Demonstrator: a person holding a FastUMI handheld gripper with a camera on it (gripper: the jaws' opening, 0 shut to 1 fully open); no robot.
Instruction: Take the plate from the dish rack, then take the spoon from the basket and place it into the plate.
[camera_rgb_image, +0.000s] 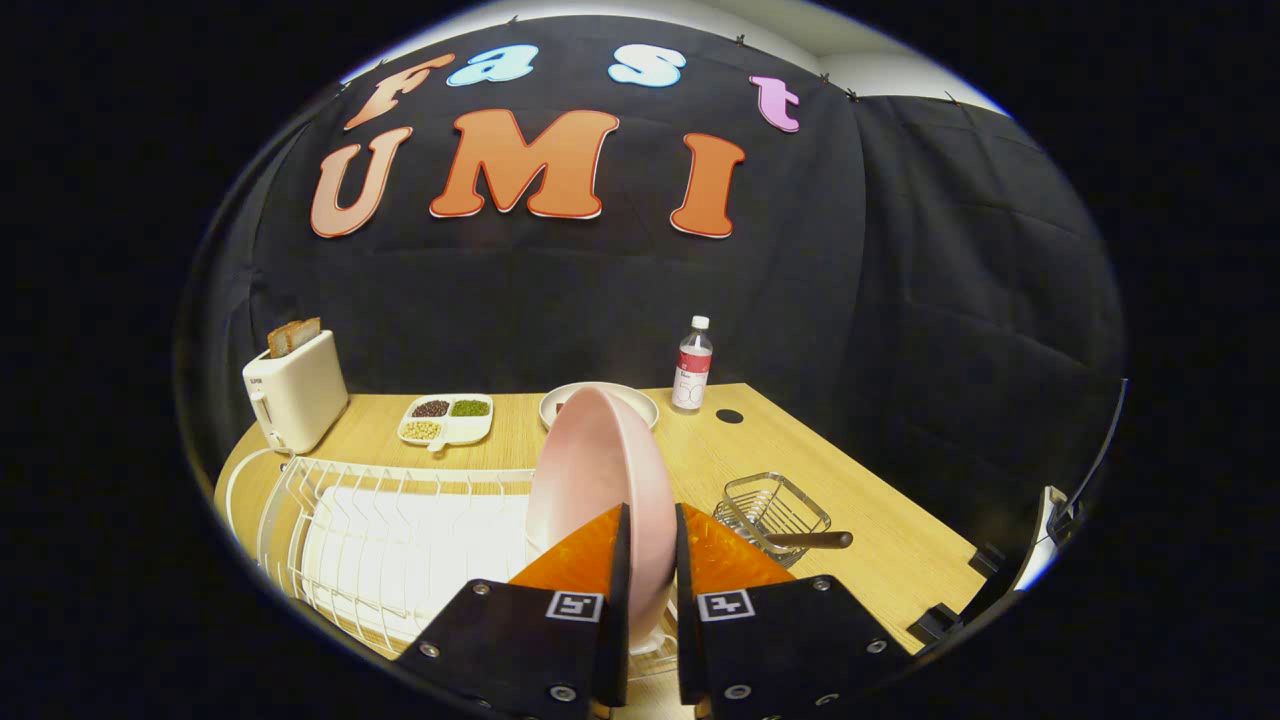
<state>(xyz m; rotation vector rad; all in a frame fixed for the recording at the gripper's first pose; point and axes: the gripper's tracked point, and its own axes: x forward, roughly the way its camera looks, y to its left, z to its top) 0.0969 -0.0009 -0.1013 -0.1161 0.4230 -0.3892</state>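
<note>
While upright over the rack (330, 520) (white wire), plate (590, 470) sits clamped in gripper (650, 545).

Riding on the hand-held gripper (648, 545), the fisheye camera looks forward along the two fingers (612, 560), closed on the rim of a pink plate (598, 480) very near the lens. It faces slightly downward across a wooden table (860, 500) toward the black cloth wall (900, 280), the dish rack (380, 530) just below.

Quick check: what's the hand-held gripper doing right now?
Hand-held gripper: closed on the pink plate, one finger on each face, plate upright at the dish rack.
</note>
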